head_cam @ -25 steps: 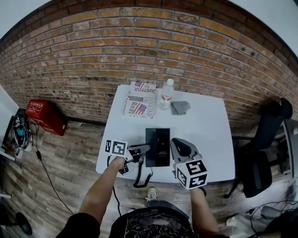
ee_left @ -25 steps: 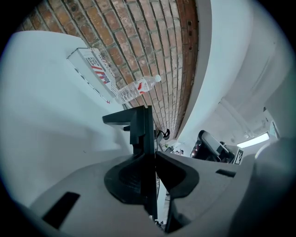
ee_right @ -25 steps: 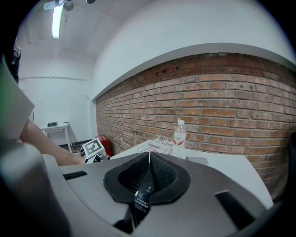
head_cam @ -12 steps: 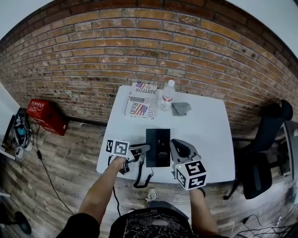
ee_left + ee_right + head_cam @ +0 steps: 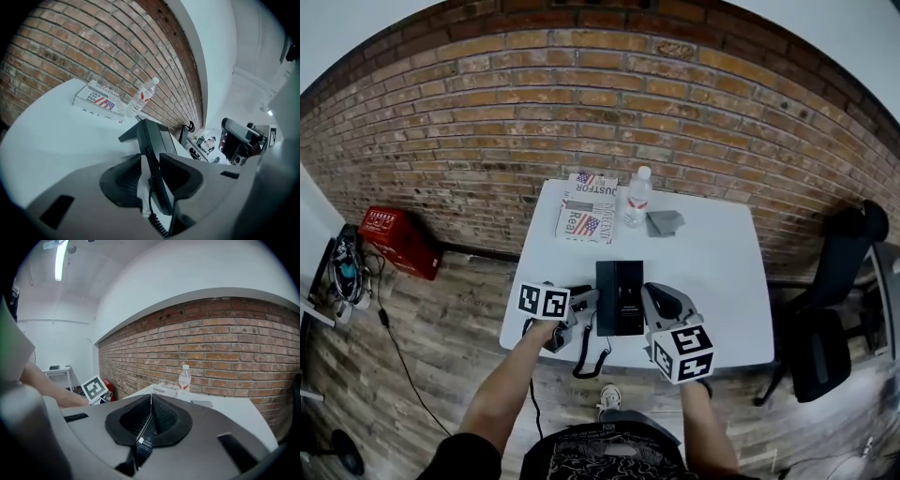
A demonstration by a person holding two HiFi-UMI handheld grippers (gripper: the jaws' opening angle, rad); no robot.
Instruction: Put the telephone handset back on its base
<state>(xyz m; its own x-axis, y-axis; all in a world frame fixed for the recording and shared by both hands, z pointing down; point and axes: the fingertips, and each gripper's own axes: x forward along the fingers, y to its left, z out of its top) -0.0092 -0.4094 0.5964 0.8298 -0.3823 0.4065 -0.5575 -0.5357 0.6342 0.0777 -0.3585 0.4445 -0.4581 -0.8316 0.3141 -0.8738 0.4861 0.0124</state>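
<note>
Left hand-held gripper (image 5: 151, 161) around telephone handset (image 5: 151, 143), beside base (image 5: 620, 298).

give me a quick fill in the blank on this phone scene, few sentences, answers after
1. The left gripper is shut on the phone's ____.
2. The right gripper, jaws together, holds ____.
3. The water bottle stands beside a folded ____ cloth.
4. The black base sits on the ____ table, between the two grippers.

Missing words: handset; nothing; grey; white
</note>
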